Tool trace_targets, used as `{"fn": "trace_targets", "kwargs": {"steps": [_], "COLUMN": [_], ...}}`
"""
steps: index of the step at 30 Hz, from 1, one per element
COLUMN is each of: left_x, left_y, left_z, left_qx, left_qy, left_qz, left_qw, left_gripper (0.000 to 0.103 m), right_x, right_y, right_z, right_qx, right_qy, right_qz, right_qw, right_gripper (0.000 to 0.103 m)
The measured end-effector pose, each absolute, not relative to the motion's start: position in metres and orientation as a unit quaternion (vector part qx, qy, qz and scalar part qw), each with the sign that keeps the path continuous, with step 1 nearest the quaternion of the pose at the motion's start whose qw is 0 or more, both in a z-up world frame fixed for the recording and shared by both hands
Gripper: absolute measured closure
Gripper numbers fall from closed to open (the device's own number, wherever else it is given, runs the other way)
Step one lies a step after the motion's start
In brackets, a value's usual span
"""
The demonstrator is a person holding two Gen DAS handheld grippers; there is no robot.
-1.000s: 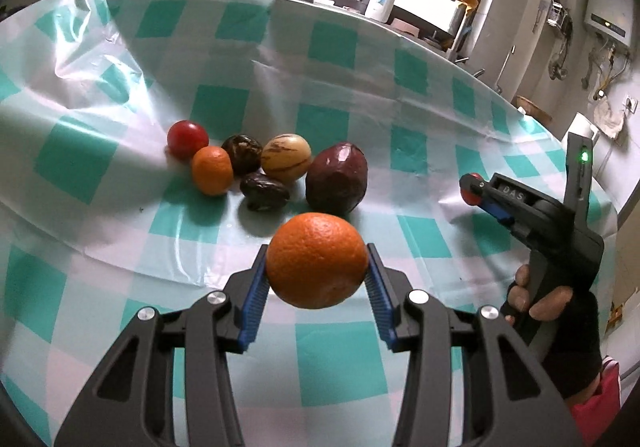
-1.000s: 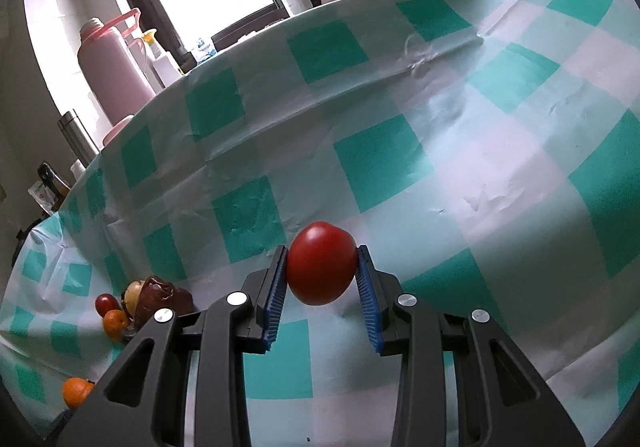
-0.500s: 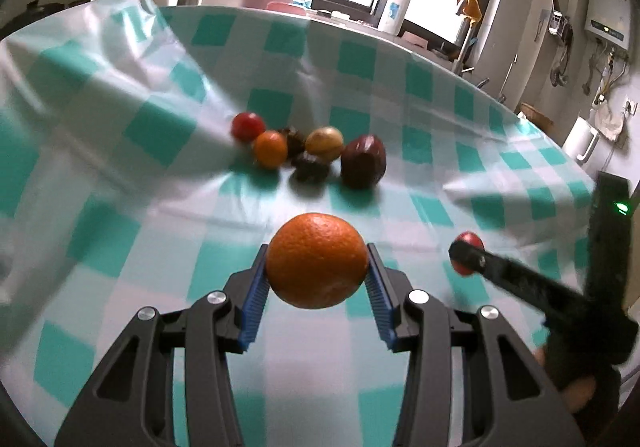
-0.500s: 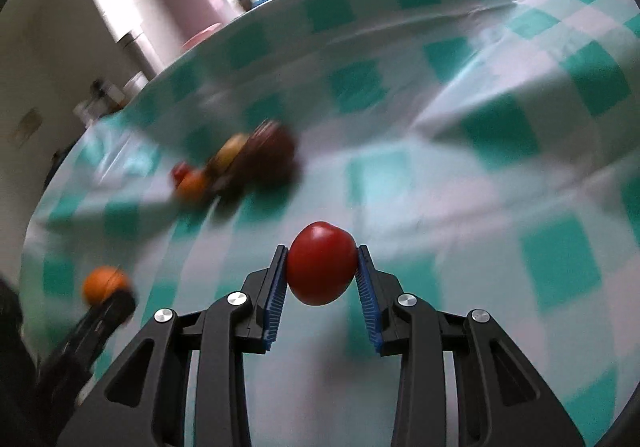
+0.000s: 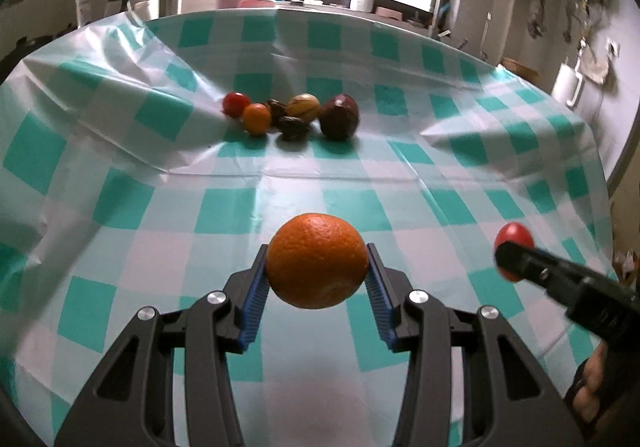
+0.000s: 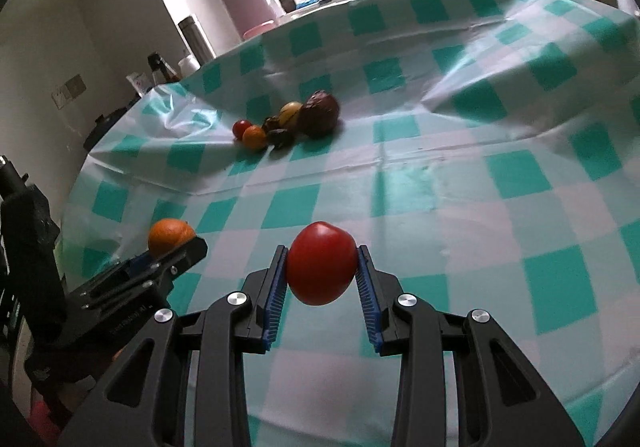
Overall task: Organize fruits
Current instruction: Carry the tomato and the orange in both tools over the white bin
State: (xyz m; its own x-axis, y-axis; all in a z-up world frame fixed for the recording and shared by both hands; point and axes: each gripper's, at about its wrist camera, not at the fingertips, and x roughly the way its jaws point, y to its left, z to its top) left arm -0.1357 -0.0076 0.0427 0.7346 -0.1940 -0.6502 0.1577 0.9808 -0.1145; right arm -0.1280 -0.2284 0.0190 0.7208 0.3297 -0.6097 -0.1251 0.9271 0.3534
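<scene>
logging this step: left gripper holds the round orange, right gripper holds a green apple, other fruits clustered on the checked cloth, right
Not quite. The right gripper holds a round red tomato, not a green apple; the right wrist view shows it. The left gripper does hold the round orange, with the other fruits clustered on the checked cloth.

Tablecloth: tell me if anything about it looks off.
The checked tablecloth does not lie flat: it is rumpled, with raised folds left of the fruit cluster and a peaked ridge to the right, plus a long crease across the middle. No spill or tear shows.
</scene>
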Motion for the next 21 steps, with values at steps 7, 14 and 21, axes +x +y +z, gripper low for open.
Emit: {"fn": "trace_targets", "kwargs": {"steps": [7, 14, 21], "left_x": [-0.152, -0.167, -0.179], "left_y": [-0.038, -0.069, -0.093], "left_z": [0.037, 0.030, 0.026], "left_qx": [0.019, 0.061, 0.098], "left_qy": [0.357, 0.359, 0.359], "left_qz": [-0.119, -0.141, -0.158], "left_qw": [0.926, 0.920, 0.915], "left_gripper": [0.057, 0.057, 0.057], "right_x": [-0.157, -0.182, -0.200], "right_y": [-0.265, -0.293, -0.320], "right_z": [0.013, 0.006, -0.002], "right_qx": [0.168, 0.177, 0.190], "right_qy": [0.348, 0.342, 0.336], "right_qz": [0.104, 0.088, 0.070], "right_qw": [0.917, 0.919, 0.920], "right_gripper": [0.068, 0.068, 0.068]}}
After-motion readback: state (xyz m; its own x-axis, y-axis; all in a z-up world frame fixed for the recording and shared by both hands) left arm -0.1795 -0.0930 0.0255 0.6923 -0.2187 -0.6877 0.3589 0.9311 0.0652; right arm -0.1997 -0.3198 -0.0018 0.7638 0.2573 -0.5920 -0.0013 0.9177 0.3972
